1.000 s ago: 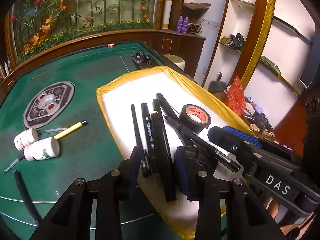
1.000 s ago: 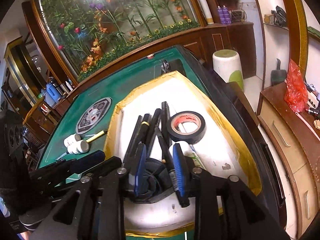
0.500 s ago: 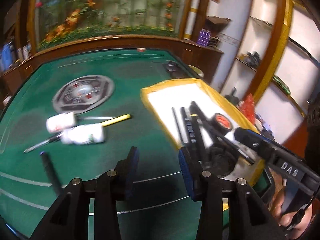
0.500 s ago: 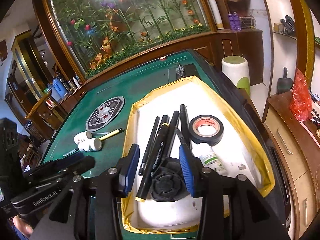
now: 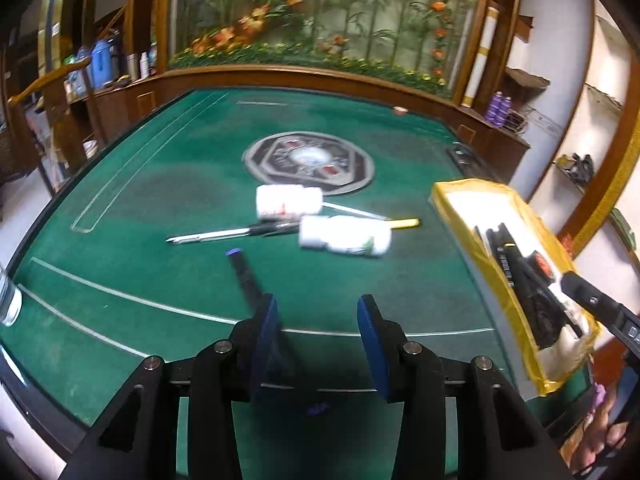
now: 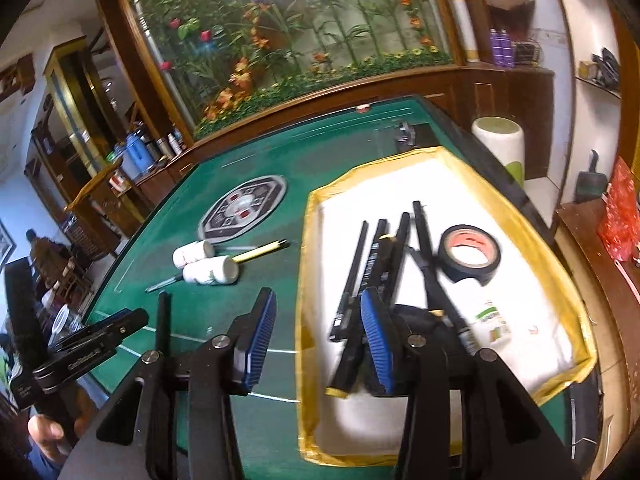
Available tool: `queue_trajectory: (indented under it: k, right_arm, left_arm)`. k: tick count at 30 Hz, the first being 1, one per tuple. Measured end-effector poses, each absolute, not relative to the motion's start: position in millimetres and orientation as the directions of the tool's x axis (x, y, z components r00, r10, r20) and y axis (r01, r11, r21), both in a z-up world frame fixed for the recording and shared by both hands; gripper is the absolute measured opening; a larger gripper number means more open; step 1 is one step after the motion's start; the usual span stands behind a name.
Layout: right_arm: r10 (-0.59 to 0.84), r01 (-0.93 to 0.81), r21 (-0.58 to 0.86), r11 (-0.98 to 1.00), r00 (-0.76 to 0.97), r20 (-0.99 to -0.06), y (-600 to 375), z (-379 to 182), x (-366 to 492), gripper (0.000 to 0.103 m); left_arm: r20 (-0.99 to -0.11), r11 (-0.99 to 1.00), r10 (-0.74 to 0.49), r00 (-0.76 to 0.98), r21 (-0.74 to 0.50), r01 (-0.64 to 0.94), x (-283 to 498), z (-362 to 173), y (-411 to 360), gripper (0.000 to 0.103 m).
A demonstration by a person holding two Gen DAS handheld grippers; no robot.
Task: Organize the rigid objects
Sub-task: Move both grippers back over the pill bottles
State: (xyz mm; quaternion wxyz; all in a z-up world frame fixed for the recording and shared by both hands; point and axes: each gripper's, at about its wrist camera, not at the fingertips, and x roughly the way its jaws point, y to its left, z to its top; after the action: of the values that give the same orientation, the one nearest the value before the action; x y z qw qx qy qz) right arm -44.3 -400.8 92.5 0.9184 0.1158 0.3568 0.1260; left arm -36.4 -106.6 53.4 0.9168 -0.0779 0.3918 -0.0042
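So we've got both grippers hanging over the green table, fingers apart and holding nothing. Our left gripper sits above bare felt, with a dark marker just past its left finger, then two white bottles and a pen farther out. Our right gripper straddles the near-left edge of the yellow-rimmed tray, which holds black pens, a tape roll and a black round thing.
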Motion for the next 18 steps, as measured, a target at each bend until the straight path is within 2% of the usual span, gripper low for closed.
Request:
queue_trajectory:
  k: [7,9,13,17,18]
  right_arm:
    - [0.351,-0.223,0.274,0.936,0.673,-0.652,-365,86,-43,0.047]
    - [0.363,-0.247,0.267,0.932,0.659,-0.659,-354,83,-43,0.048]
    - [0.376,-0.268,0.264,0.926,0.642,-0.668,-341,79,-43,0.048]
    - [0.373,-0.274,0.254,0.928,0.63,-0.682,-334,74,-43,0.048]
    - [0.371,-0.277,0.249,0.928,0.626,-0.685,-332,73,-43,0.048]
  left_arm:
    - [-0.752,0.977,0.0,0.66,-0.142,-0.161,-38,36,-81,0.044]
    - [-0.767,0.973,0.007,0.642,-0.143,-0.182,-37,30,-78,0.056]
    - [-0.774,0.974,0.019,0.633,-0.128,-0.186,-32,24,-79,0.064]
    - [-0.797,0.976,0.034,0.603,-0.104,-0.192,-19,14,-78,0.065]
    - [-0.803,0.976,0.021,0.596,-0.112,-0.185,-16,11,-76,0.058]
